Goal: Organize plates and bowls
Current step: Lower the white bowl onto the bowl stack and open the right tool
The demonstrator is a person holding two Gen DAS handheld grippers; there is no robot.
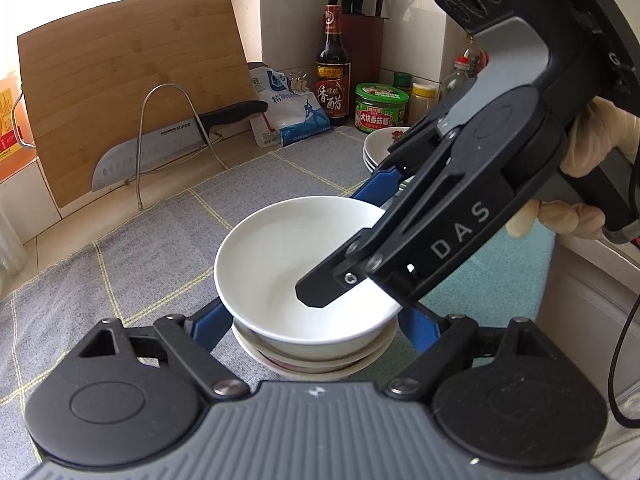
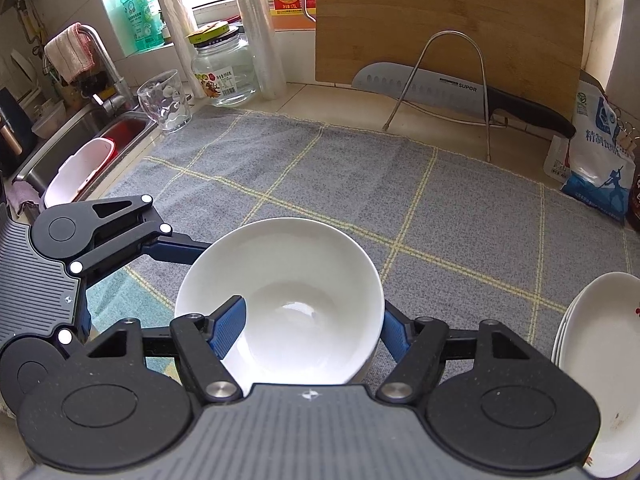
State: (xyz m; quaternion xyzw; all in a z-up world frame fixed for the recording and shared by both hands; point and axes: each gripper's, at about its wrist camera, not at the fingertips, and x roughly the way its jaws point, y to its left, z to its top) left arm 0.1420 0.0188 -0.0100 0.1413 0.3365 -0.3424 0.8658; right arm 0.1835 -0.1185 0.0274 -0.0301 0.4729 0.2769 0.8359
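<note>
The top bowl (image 1: 304, 264) sits nested on the bowl stack (image 1: 316, 356), left gripper (image 1: 316, 328) spread wide around that stack untouching, right gripper (image 2: 308, 328) fingers (image 2: 230, 330) pinching its near rim, plates (image 2: 600, 360) just beside.

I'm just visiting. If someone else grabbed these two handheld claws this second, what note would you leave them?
Right gripper: shut on the top bowl, one finger inside, one outside.
Left gripper: jaws wide, flanking the bowl stack beneath; whether they press is unclear.
Plates: stacked nearby on the mat.
Done: bowls nested, plates stacked.
Left: probably release the top bowl and back both grippers away.
</note>
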